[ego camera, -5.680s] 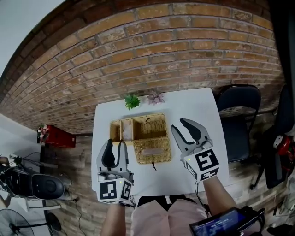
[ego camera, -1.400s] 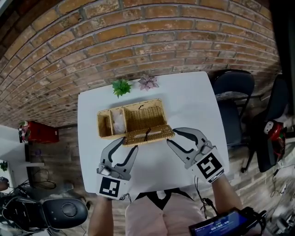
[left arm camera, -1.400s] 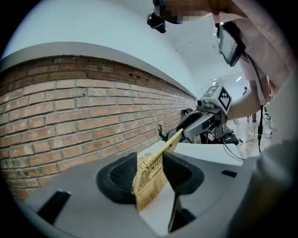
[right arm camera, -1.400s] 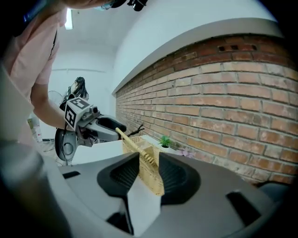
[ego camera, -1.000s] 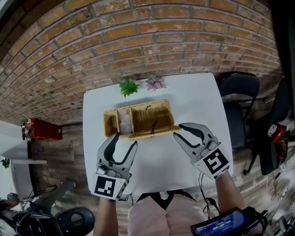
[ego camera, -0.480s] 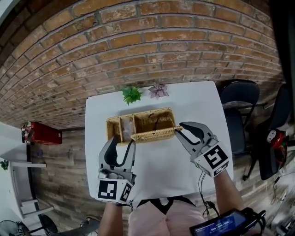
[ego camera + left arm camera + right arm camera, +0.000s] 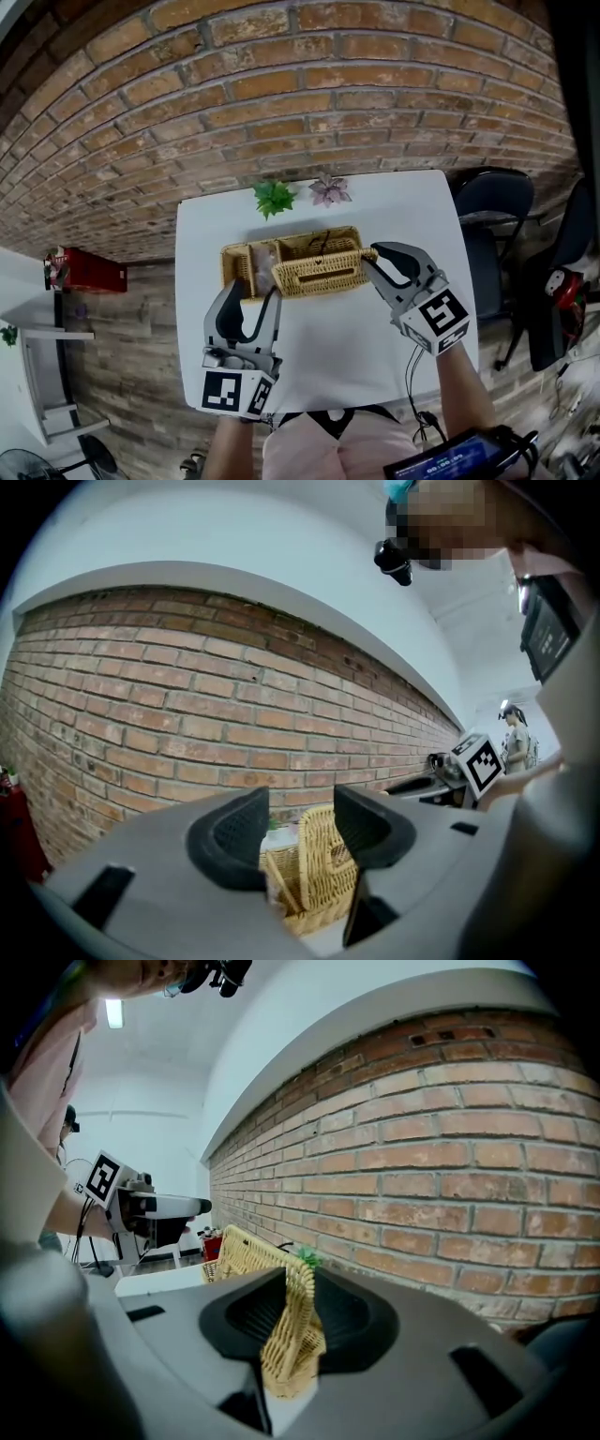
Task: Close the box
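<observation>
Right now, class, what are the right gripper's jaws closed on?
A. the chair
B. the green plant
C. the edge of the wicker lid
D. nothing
C: in the right gripper view, the right gripper pinches the wicker lid by its edge between its jaws.

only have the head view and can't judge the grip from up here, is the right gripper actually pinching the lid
Observer: Yes. In the right gripper view, the right gripper has both pads pressed on the lid at its edge.
Operator: and the left one
Observer: The left gripper is open. Its jaws have just been closing, and the lid's end shows in the gap with neither pad on it.
</observation>
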Available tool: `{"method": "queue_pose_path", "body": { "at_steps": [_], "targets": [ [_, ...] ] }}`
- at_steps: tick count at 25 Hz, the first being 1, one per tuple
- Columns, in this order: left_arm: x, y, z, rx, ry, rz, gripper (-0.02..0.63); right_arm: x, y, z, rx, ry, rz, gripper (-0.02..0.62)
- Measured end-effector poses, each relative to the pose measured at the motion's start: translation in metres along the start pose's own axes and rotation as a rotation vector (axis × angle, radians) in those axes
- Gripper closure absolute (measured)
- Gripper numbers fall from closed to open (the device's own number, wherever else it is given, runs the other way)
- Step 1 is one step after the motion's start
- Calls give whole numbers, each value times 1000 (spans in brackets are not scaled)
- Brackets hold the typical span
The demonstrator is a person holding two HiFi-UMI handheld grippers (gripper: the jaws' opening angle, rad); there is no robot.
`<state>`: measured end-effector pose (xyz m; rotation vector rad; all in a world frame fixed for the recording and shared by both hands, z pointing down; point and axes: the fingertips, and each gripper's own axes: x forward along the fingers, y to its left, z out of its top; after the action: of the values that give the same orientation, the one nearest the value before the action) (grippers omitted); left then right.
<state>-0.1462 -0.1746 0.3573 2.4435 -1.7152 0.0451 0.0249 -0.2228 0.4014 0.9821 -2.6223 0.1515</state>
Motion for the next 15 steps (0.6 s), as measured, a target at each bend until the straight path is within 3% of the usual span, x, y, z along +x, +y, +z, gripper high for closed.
{"method": "queue_pose_path", "body": {
  "at_steps": [15],
  "targets": [
    [21,18,-9,-8,29,-1,383,36,-28,-16,62,40,-6,476]
  ]
}}
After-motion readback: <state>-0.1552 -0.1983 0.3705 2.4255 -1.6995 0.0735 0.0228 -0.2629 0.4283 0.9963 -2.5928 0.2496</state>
